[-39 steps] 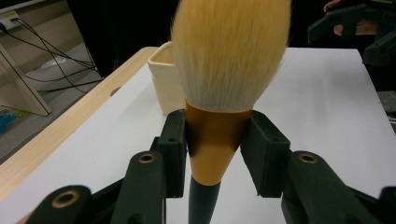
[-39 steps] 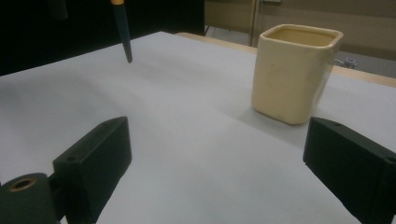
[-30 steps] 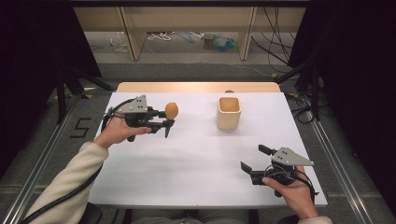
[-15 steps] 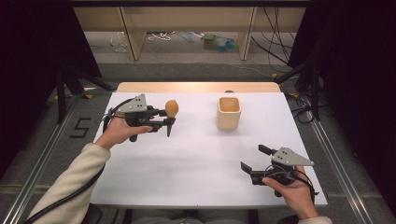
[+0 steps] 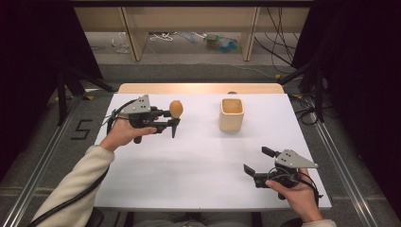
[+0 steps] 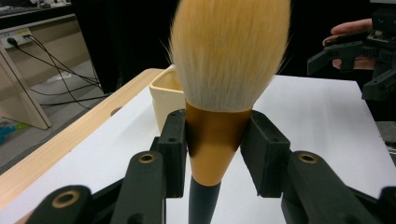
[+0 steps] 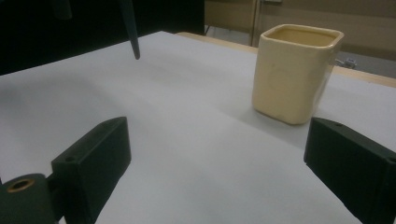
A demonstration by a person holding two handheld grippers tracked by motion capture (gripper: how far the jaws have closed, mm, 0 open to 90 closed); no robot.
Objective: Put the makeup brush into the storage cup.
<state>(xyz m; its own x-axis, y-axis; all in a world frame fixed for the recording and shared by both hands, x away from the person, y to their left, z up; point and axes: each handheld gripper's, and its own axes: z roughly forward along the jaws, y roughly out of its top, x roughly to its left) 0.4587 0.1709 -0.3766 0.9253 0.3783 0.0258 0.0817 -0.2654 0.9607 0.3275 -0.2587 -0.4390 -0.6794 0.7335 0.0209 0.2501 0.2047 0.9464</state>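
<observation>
Brush (image 5: 175,110) sat clamped in the left hand-held gripper (image 5: 171,119), over the left part of the white desk (image 5: 198,161), held clear above the surface. Left hand (image 5: 124,134) gripped the tool from the left edge, cream sleeve (image 5: 71,189) running down to the bottom of the high view, black cable looping behind the grey plate. In the left gripper view the two black pads (image 6: 173,151) pressed on the gold ferrule (image 6: 214,140) from both sides, pale orange-tipped bristles (image 6: 229,51) fanning up above them, dark handle (image 6: 203,200) dropping below. Brush stood upright, bristles up, handle tip pointing down at the desk and not touching it.

Right of the brush, near the desk's back edge, stood a cream square cup (image 5: 231,114), upright, mouth open, well apart from both tools. A strip of bare wood (image 5: 198,88) ran behind the white sheet.

Farther right and nearer the front edge, the right hand-held gripper (image 5: 259,161) lay low over the desk in the right hand (image 5: 295,194), jaws spread wide with nothing between them. Right gripper view showed both black pads (image 7: 93,158) far apart, bare desk between, the cup (image 7: 294,70) beyond them toward the right pad, and the brush's handle tip (image 7: 133,42) hanging at upper left.
</observation>
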